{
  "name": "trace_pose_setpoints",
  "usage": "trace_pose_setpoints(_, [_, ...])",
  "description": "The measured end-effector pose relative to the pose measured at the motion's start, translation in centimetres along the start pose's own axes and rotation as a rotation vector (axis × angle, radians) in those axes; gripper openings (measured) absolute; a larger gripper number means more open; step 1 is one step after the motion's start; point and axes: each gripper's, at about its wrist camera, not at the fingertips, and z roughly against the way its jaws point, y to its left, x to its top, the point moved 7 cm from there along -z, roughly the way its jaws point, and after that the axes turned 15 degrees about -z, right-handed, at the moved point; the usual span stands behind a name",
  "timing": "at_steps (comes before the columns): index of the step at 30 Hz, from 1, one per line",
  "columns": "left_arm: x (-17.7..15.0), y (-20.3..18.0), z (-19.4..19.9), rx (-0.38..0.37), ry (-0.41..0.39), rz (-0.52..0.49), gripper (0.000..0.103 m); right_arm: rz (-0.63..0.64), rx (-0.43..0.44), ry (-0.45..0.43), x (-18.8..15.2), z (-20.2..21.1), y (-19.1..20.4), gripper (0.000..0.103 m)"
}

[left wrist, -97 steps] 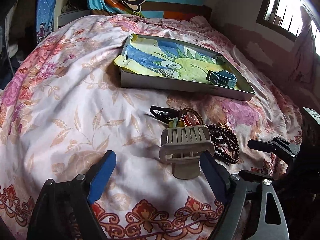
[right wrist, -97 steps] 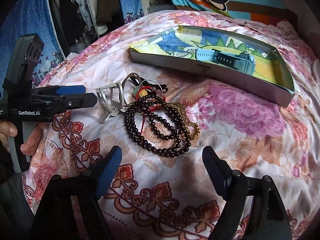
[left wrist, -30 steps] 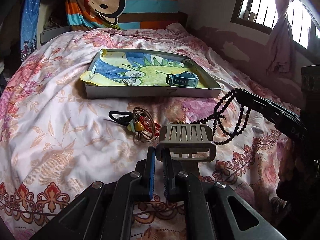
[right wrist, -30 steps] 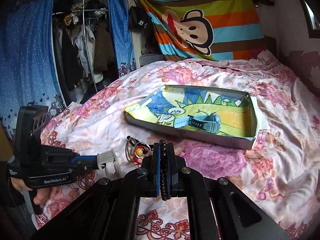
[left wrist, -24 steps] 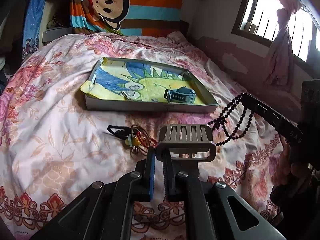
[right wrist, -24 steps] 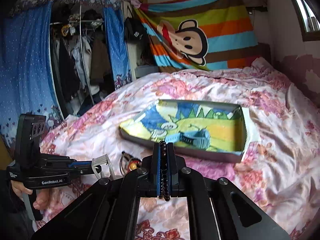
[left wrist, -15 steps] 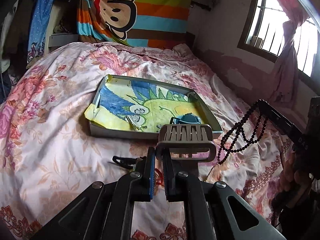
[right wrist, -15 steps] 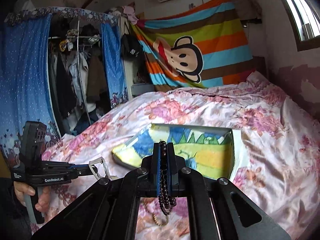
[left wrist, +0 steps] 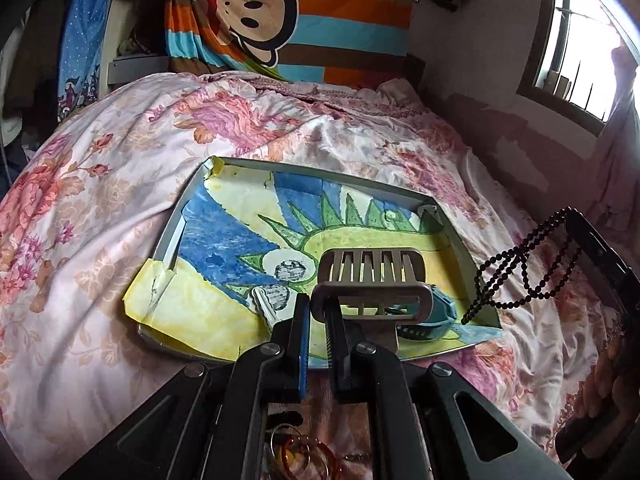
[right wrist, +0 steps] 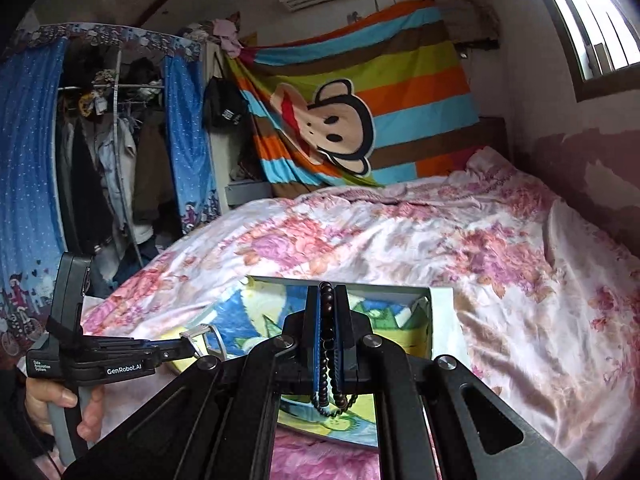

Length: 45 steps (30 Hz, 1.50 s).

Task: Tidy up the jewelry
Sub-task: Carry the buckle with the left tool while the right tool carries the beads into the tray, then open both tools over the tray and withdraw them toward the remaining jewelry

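Low in the left wrist frame, our left gripper [left wrist: 317,320] is pinching the silver hair clip [left wrist: 370,286], held above the near edge of the tray [left wrist: 320,171], while the leftover bracelets [left wrist: 298,454] lie on the bedspread [left wrist: 100,208] at the bottom. At lower centre of the right wrist frame, our right gripper [right wrist: 327,322] is pinching the dark bead necklace [right wrist: 328,364], whose loops dangle above the tray's drawing. Further in, the blue watch [left wrist: 434,318] lies in the tray's lower right corner.
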Motion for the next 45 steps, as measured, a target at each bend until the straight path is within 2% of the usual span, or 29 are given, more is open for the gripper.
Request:
trace_pose_setpoints(6, [-1.5, 0.4, -4.0, 0.021, 0.102, 0.051, 0.007, -0.058, -0.062, 0.149, -3.2, -3.5, -2.9, 0.005])
trace_pose_setpoints(10, [-2.4, 0.1, -4.8, 0.022, 0.126, 0.044, 0.008, -0.095, -0.063, 0.240, -5.4, -4.8, -4.5, 0.005])
trace_pose_setpoints(17, [-2.2, -0.2, -4.6, 0.031, 0.149, 0.008, 0.008, -0.084, -0.091, 0.313, -7.9, -5.4, -5.2, 0.007])
trace_pose_setpoints(19, [-2.2, -0.3, -4.2, 0.032, 0.155, -0.004, 0.013, -0.082, -0.101, 0.322, -8.2, -5.2, -5.4, 0.015])
trace_pose_setpoints(20, [-2.1, -0.3, -4.0, 0.032, 0.155, -0.007, 0.019, -0.078, -0.104, 0.321, -8.3, -5.1, -5.4, 0.019])
trace_pose_setpoints(22, [-2.0, -0.5, -3.2, 0.023, 0.141, -0.010, 0.031, -0.066, -0.110, 0.308, -8.2, -4.5, -5.2, 0.037])
trace_pose_setpoints(24, [-1.9, -0.6, -2.2, 0.030, 0.111, -0.009, 0.061, -0.050, -0.107, 0.290, -7.9, -3.7, -4.9, 0.039])
trace_pose_setpoints(27, [-1.6, -0.5, -0.2, 0.042, 0.048, -0.001, 0.071, -0.023, -0.116, 0.270, -7.5, -2.6, -4.4, 0.041])
trace_pose_setpoints(28, [-1.5, -0.6, 0.4, 0.040, 0.038, -0.003, 0.073, -0.020, -0.117, 0.261, -7.4, -2.2, -4.2, 0.047])
trace_pose_setpoints(30, [-1.5, -0.5, 1.6, 0.052, 0.019, -0.002, 0.083, -0.019, -0.117, 0.243, -7.2, -1.3, -4.0, 0.057])
trace_pose_setpoints(31, [-1.4, -0.5, 2.3, 0.060, 0.005, -0.002, 0.085, -0.016, -0.115, 0.238, -7.2, -1.0, -3.9, 0.059])
trace_pose_setpoints(33, [-1.4, -0.5, 3.8, 0.073, -0.032, 0.001, 0.094, -0.003, -0.116, 0.225, -7.2, -0.1, -3.5, 0.063])
trace_pose_setpoints(35, [-1.5, -0.4, 5.1, 0.089, -0.065, 0.007, 0.100, 0.014, -0.118, 0.203, -7.1, 1.1, -3.0, 0.070])
trace_pose_setpoints(37, [-1.8, -0.4, 6.4, 0.107, -0.091, 0.008, 0.102, 0.024, -0.106, 0.178, -7.0, 2.3, -2.4, 0.085])
trace_pose_setpoints(39, [-2.1, -0.5, 7.6, 0.122, -0.110, 0.006, 0.103, 0.031, -0.085, 0.153, -6.9, 3.5, -1.8, 0.093])
trace_pose_setpoints(45, [-3.6, -0.5, 10.7, 0.149, -0.147, -0.007, 0.103, 0.080, -0.063, 0.107, -7.7, 6.9, 0.2, 0.100])
